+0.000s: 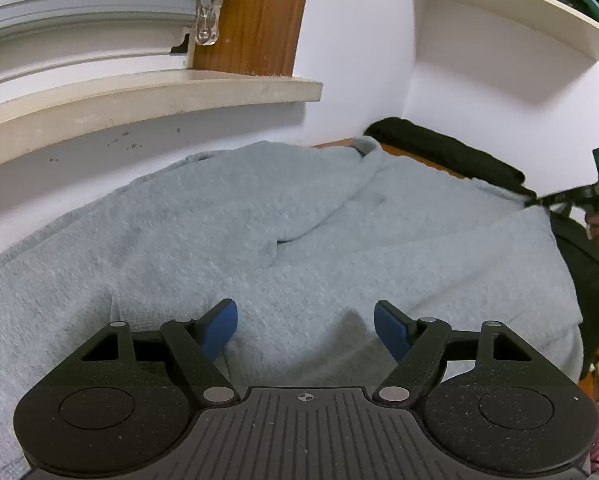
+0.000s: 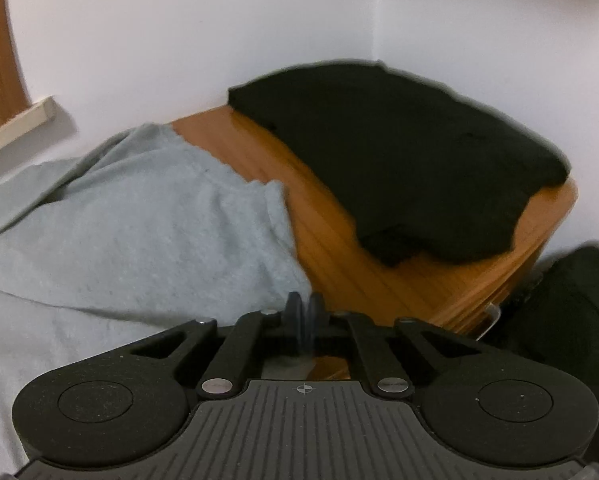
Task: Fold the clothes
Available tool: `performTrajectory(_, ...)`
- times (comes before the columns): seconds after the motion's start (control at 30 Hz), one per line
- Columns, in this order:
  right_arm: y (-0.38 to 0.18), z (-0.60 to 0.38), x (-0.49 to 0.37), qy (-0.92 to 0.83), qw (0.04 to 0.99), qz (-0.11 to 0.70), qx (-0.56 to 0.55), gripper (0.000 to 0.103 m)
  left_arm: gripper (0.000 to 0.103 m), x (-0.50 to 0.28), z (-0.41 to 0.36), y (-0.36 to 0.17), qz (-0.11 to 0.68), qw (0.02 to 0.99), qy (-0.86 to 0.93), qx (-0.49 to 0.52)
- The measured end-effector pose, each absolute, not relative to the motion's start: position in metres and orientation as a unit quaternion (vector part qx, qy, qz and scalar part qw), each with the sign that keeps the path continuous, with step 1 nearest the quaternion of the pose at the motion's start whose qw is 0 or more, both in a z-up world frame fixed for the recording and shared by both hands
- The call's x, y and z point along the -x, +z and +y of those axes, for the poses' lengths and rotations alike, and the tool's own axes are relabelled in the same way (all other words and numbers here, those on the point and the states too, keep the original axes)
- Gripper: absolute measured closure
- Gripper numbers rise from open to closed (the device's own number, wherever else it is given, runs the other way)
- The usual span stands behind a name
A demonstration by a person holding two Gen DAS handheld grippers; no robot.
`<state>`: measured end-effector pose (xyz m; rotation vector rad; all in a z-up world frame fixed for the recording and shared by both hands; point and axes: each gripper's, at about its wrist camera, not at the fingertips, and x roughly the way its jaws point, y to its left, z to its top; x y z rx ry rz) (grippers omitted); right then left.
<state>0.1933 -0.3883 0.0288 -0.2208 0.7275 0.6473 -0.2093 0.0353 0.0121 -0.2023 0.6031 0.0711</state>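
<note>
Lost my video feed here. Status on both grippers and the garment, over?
Left gripper open above the light grey knit sweater. Right gripper shut, empty, at the sweater's edge. Folded black garment on the wooden table, clear of the work.

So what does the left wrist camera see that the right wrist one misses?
Only the left wrist view shows the window sill, the bookshelf, and the right tongs seen from outside, beyond the far edge of the cloth. Only the right wrist view shows the black garment's full folded shape and a broad strip of bare wooden table. Both show the grey garment spread out, the black one behind it, and the white wall.
</note>
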Motion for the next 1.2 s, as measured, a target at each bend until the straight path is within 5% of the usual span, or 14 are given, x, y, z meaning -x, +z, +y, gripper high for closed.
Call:
performTrajectory(0.1, 0.032, -0.391, -0.193, 0.294, 0.891, 0.326, 0.116, 0.097, 0.024, 0.209, 0.035, 0.012, 0.297, 0.949, 0.034, 0.1)
performTrajectory(0.17, 0.035, -0.39, -0.185, 0.289, 0.898, 0.305, 0.13, 0.084, 0.023, 0.21, 0.036, 0.012, 0.295, 0.949, 0.033, 0.101)
performTrajectory(0.23, 0.043, -0.391, -0.169, 0.3, 0.904, 0.276, 0.131, 0.047, 0.018, 0.212, 0.036, 0.013, 0.287, 0.952, 0.034, 0.102)
performTrajectory(0.33, 0.06, -0.393, -0.14, 0.347, 0.901, 0.237, 0.112, 0.034, 0.0, 0.219, 0.035, 0.017, 0.271, 0.956, 0.032, 0.103)
performTrajectory(0.43, 0.072, -0.391, -0.096, 0.423, 0.879, 0.204, 0.081, 0.011, 0.0, 0.226, 0.034, 0.025, 0.264, 0.959, 0.03, 0.103)
performTrajectory(0.63, 0.068, -0.347, -0.004, 0.56, 0.806, 0.173, 0.086, 0.002, 0.0, 0.254, 0.029, 0.033, 0.267, 0.959, 0.04, 0.086)
performTrajectory(1.2, 0.048, -0.226, 0.157, 0.691, 0.666, 0.199, 0.2, 0.001, 0.0, 0.361, 0.008, 0.049, 0.298, 0.94, 0.121, 0.112)
